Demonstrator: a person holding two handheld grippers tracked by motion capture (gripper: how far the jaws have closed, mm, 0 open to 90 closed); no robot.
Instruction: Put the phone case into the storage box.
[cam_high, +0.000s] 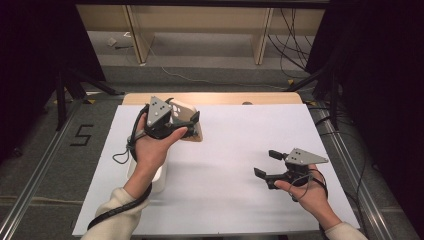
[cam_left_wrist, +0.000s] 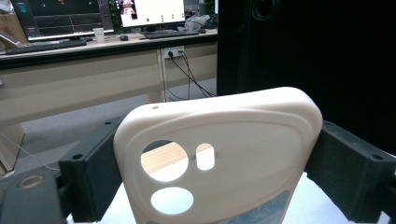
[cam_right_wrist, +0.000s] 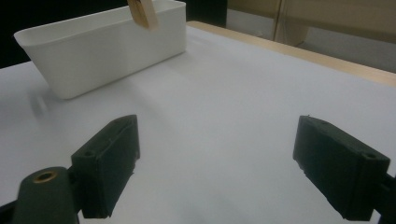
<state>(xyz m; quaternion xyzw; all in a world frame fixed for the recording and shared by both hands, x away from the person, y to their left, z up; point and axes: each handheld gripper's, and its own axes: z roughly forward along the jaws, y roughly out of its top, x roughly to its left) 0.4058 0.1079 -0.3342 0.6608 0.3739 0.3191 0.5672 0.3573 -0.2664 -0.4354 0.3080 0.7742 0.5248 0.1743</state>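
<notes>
Nearest to the high camera, my two forearms enter from the near edge of the white table (cam_high: 225, 150). My left gripper (cam_high: 172, 122) is lifted above the table's far left part and clamps a cream phone case (cam_left_wrist: 219, 154) across its width, both black pads touching its side edges, camera cutouts facing me. My right gripper (cam_high: 270, 165) hovers low at the near right, jaws wide with nothing between them.

I judge the main risk to be the smooth, rounded case slipping or twisting out, since only its side edges are pinched; a quick tilt could drop it. A white bin (cam_right_wrist: 107, 46) sits on the left, partly under my left forearm, so lowering carelessly could knock its rim.

Bare white surface stretches between my hands and toward the far right, giving free room; the table's wooden far edge (cam_high: 215, 97) lies just beyond the case.
</notes>
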